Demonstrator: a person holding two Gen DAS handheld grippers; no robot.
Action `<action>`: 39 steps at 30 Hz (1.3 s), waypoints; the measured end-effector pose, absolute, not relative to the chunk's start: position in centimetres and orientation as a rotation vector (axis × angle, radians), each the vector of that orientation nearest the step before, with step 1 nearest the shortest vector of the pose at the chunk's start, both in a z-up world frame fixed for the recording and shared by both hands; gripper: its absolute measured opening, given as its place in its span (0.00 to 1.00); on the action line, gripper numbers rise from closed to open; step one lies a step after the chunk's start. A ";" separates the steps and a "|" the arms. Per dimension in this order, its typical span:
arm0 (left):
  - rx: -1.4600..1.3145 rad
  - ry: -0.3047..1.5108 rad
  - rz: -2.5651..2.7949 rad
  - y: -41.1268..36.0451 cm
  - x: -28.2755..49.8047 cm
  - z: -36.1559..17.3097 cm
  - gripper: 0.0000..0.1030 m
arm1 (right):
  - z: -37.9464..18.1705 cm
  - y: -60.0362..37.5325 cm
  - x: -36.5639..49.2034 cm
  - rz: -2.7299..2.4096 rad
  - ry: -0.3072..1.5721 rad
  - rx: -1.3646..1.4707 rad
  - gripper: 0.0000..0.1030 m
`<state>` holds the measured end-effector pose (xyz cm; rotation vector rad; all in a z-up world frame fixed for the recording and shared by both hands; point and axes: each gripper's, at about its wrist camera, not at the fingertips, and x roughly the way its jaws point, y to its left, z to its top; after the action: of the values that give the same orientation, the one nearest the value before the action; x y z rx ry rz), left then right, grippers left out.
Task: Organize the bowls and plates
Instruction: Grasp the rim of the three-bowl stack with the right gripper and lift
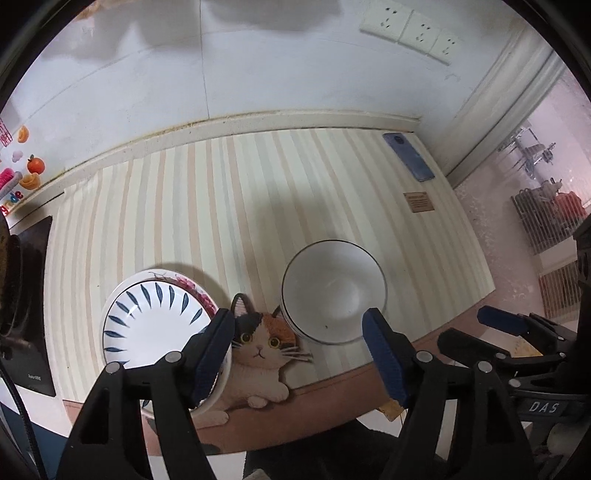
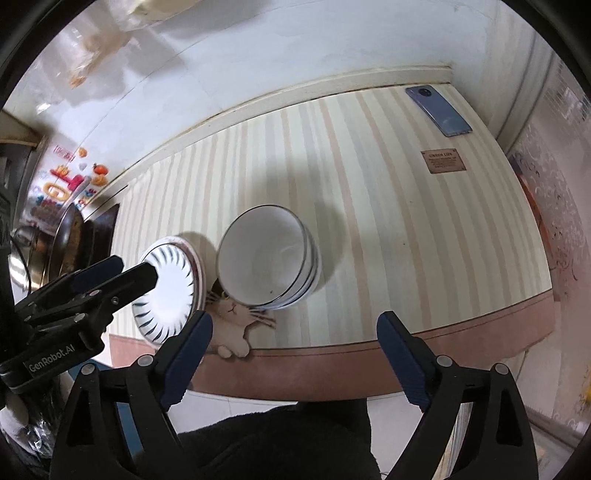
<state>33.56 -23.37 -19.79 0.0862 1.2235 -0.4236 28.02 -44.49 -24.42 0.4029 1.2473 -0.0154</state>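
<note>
A stack of plates, the top one white with blue leaf strokes (image 1: 155,328) (image 2: 170,291), sits near the table's front edge on the left. A stack of white bowls with dark rims (image 1: 334,291) (image 2: 267,256) stands just right of it. My left gripper (image 1: 299,354) is open and empty, hovering at the front edge between the two stacks, its left finger over the plates' rim. It also shows in the right wrist view (image 2: 110,275). My right gripper (image 2: 295,358) is open and empty, held back off the table's front edge. It also shows in the left wrist view (image 1: 491,328).
A striped tablecloth (image 1: 240,206) with a cat picture (image 1: 258,350) covers the table. A blue phone (image 1: 408,157) (image 2: 439,110) lies at the back right by the wall. A black stove with a pan (image 2: 74,240) stands at the left. Wall sockets (image 1: 410,29) are above.
</note>
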 end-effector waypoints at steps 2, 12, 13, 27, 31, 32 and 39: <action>0.096 1.239 -0.415 -23.7 34.8 -21.3 0.68 | -25.7 -45.2 28.9 -0.009 1.252 0.433 0.91; 0.046 1.419 -0.411 -24.6 40.7 -28.8 0.68 | -34.8 -47.0 33.5 0.054 1.354 0.626 0.91; 0.047 1.435 -0.419 -24.8 41.0 -29.4 0.68 | -35.7 -47.1 33.8 0.066 1.365 0.653 0.91; -0.033 1.640 -0.521 -26.7 43.3 -36.3 0.66 | -45.1 -46.2 36.2 0.210 1.455 0.878 0.91; -0.073 1.649 -0.556 -27.0 43.3 -36.6 0.66 | -45.5 -45.8 36.9 0.237 1.458 0.882 0.89; -0.080 1.652 -0.563 -27.1 43.3 -36.7 0.66 | -45.6 -45.7 37.0 0.242 1.462 0.881 0.88; -0.123 1.644 -0.594 -27.6 43.0 -36.5 0.56 | -45.6 -44.5 38.3 0.267 1.481 0.843 0.75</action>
<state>43.05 -27.56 -36.55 -0.1226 1.6444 -0.5940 38.30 -44.50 -45.60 0.8432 1.4806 0.2673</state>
